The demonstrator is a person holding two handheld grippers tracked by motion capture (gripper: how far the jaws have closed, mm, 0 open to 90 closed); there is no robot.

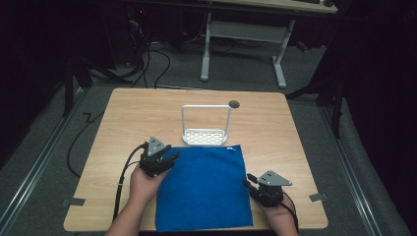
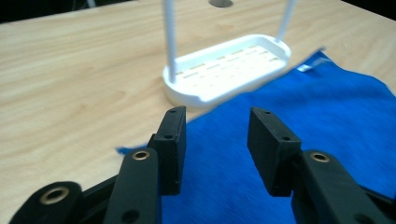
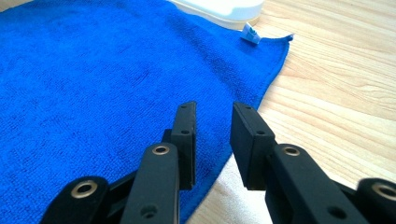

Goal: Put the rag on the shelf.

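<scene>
Dark floor ringed the worktop (image 1: pixel 123 118), where the cloth (image 1: pixel 204 189) lay flat and ungrasped by the rack (image 1: pixel 204 136); left hand-held gripper (image 1: pixel 169 160) and right hand-held gripper (image 1: pixel 250 180) both gaped empty at its edges.

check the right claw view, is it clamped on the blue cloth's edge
No: the right claw stands open, its jaws apart over the edge of the blue cloth with nothing pinched between them.
</scene>
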